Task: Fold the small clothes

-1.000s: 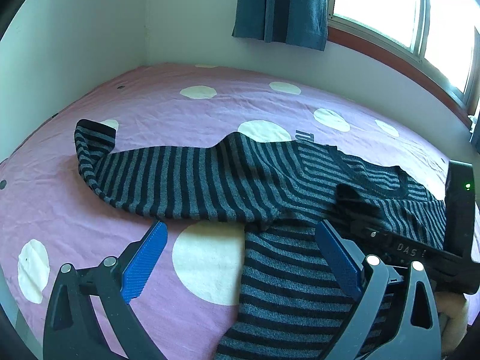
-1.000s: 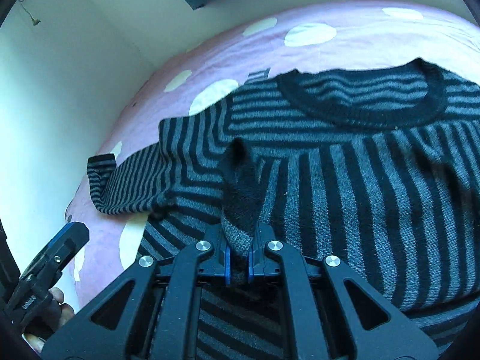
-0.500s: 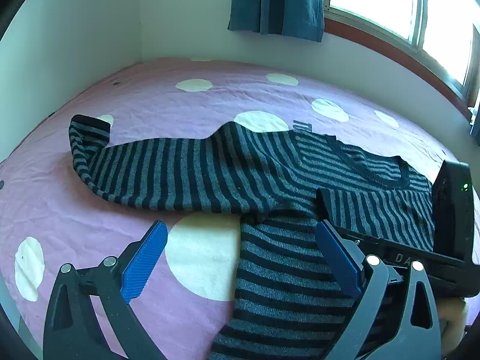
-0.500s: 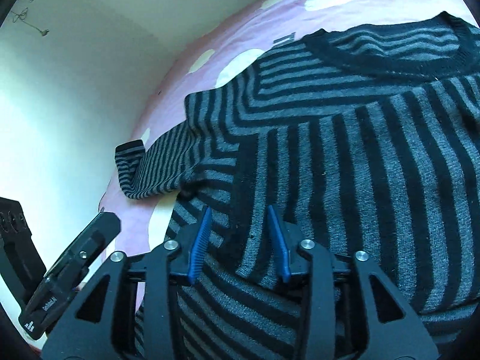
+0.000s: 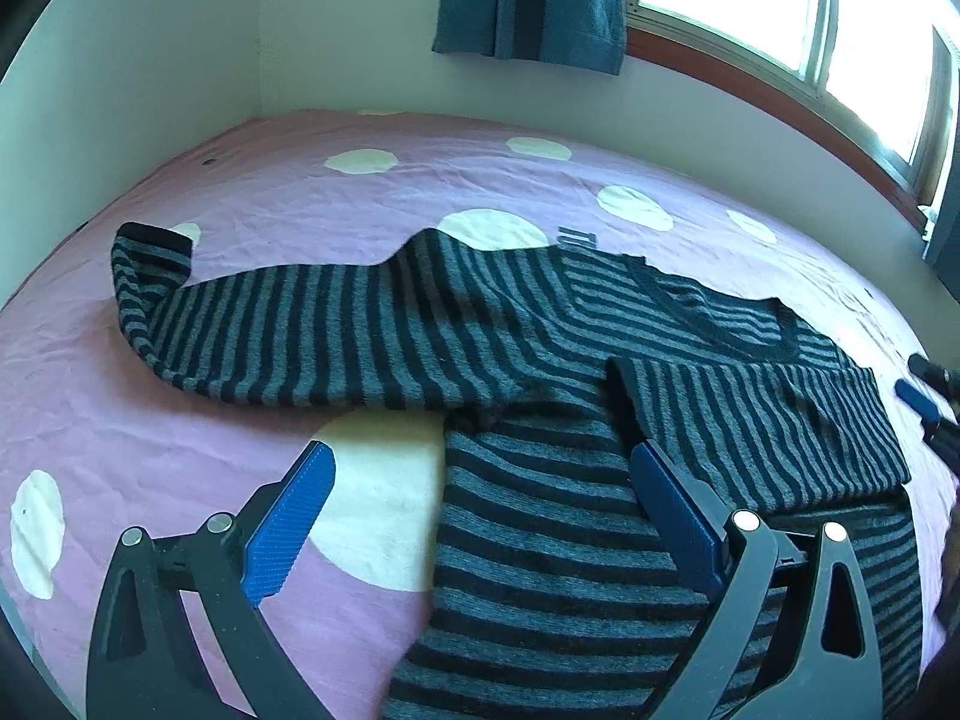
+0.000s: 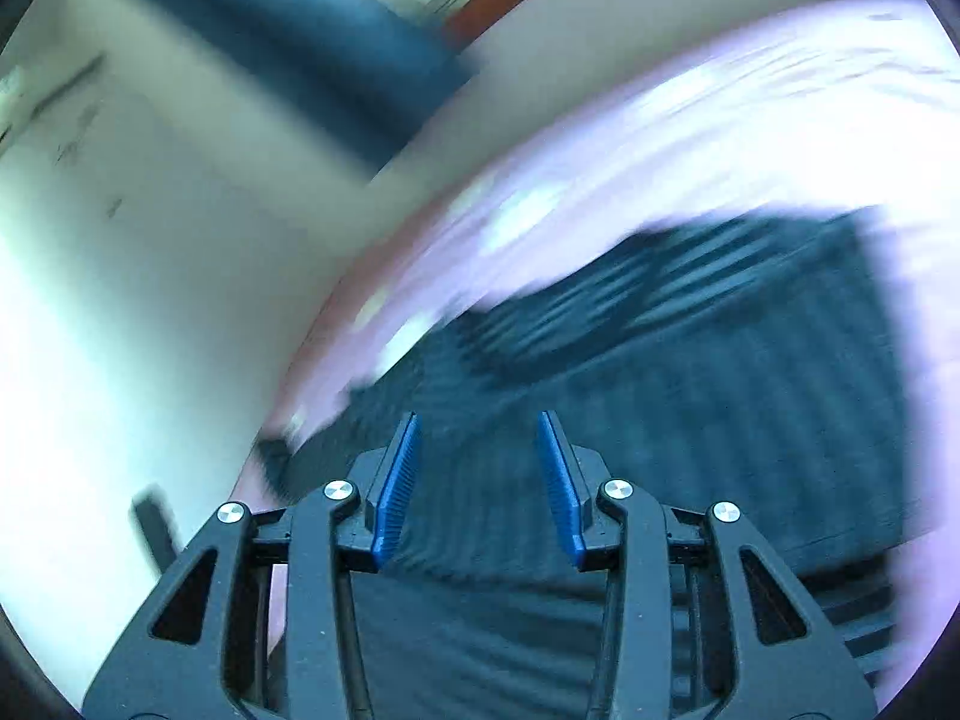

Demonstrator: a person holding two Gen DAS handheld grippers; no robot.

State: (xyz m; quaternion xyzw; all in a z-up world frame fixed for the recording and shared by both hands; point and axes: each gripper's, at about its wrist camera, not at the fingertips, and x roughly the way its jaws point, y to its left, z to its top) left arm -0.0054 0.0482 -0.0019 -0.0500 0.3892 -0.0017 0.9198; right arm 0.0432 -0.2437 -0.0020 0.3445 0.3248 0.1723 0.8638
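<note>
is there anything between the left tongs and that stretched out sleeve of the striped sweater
Nothing visible. The left tongs are open above the sweater, and only bare pink bedsheet lies between them and the spread sleeve.

A striped sweater [image 5: 540, 360] lies flat on the pink bed [image 5: 240, 420], which has white dots. One sleeve [image 5: 270, 330] stretches to the left. The other sleeve [image 5: 762, 420] is folded across the chest. The left tool [image 5: 480, 510] hangs above the lower part of the sweater with its blue pads [image 5: 288, 522] wide apart and nothing between them. At the right edge a small part of the right tool [image 5: 927, 402] shows. A dark curtain [image 5: 534, 0] hangs beside the window [image 5: 780, 12].
</note>
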